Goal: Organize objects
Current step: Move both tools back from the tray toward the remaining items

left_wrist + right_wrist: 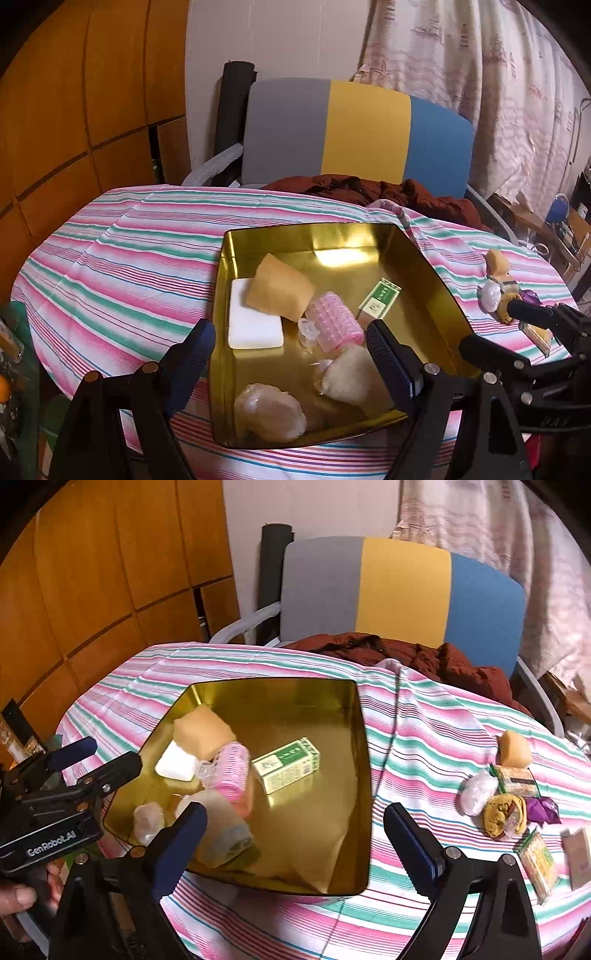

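Covering the table, a striped cloth (424,738) bears a gold tray (314,849).

Glossy gold metal tray (332,716) (mirror-bright inside) at centre frame, on matt striped cloth (424,738); wood panels (110,572) upper left.

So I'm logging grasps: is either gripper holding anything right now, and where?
No. The left gripper and right gripper both have open, empty jaws above the gold tray.
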